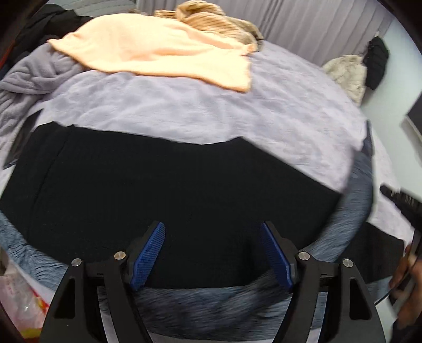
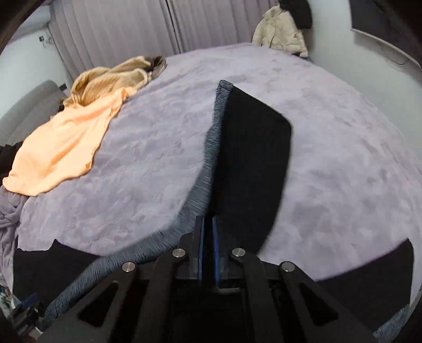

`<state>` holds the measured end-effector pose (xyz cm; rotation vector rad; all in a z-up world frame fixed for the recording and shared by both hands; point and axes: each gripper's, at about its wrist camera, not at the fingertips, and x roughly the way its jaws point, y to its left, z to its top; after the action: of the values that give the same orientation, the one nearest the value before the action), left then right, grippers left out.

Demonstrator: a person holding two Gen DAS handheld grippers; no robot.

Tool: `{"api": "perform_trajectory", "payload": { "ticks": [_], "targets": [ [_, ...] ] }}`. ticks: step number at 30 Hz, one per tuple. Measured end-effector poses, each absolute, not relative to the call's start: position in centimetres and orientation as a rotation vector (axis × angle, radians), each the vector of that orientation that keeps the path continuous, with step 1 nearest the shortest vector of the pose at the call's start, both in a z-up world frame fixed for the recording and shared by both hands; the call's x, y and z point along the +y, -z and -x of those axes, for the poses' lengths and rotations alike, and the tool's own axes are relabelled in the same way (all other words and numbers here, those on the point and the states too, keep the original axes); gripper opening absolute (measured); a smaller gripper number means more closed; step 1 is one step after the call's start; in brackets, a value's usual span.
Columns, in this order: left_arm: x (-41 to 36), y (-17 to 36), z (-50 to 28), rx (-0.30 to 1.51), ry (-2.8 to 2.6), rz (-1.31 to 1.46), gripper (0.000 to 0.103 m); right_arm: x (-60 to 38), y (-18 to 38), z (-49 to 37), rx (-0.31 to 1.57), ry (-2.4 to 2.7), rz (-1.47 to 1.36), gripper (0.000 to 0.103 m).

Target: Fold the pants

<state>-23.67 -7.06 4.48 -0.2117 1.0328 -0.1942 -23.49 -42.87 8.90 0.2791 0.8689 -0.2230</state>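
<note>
Black pants (image 1: 171, 184) with a fuzzy grey lining (image 1: 356, 184) lie spread across a lilac bedspread (image 1: 211, 105). My left gripper (image 1: 212, 225) hovers over the wide black part with its blue pads far apart and nothing pinched. In the right wrist view a black leg (image 2: 253, 158) runs away from me, its grey lining (image 2: 211, 147) showing along the left edge. My right gripper (image 2: 207, 219) sits at the near end of that edge. Its pads are almost together, with dark cloth in the thin gap. The right gripper (image 1: 398, 199) also shows at the left view's right edge.
A peach garment (image 1: 158, 52) and a tan ribbed one (image 1: 211, 18) lie at the far side of the bed. A crumpled grey blanket (image 1: 31, 76) is on the left. A beige coat (image 2: 279, 29) hangs by the wall. A hand (image 1: 406, 279) shows at right.
</note>
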Motion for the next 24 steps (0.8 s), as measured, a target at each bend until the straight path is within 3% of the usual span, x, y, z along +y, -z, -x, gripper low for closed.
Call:
{"api": "perform_trajectory", "payload": {
  "ticks": [6, 9, 10, 11, 12, 13, 18, 24],
  "targets": [
    [-14.0, -4.6, 23.0, 1.048, 0.351, 0.092, 0.076, -45.7, -7.3, 34.6, 0.854, 0.307, -0.349, 0.007],
    [-15.1, -4.3, 21.9, 1.066, 0.356, 0.123, 0.076, -47.3, -6.5, 33.2, 0.890, 0.284, -0.384, 0.015],
    [-15.3, -4.0, 21.5, 1.091, 0.369, 0.136, 0.076, -47.2, -7.3, 32.4, 0.859, 0.278, -0.377, 0.031],
    [-15.3, -3.8, 21.3, 1.100, 0.367, 0.139, 0.076, -46.9, -8.2, 31.3, 0.829, 0.275, -0.358, 0.072],
    [-15.3, -3.6, 21.4, 1.098, 0.363, 0.138, 0.076, -46.3, -9.0, 29.5, 0.819, 0.266, -0.341, 0.095],
    [-15.4, -3.5, 21.5, 1.096, 0.364, 0.135, 0.076, -45.7, -9.8, 27.8, 0.818, 0.240, -0.332, 0.102],
    [-15.5, -3.2, 22.0, 1.085, 0.357, 0.086, 0.076, -41.3, -9.7, 15.5, 0.887, 0.268, -0.187, 0.102],
    [-15.0, -3.0, 22.4, 1.080, 0.363, 0.099, 0.076, -40.9, -1.5, 6.4, 1.216, 0.384, -0.354, 0.099]
  ]
}}
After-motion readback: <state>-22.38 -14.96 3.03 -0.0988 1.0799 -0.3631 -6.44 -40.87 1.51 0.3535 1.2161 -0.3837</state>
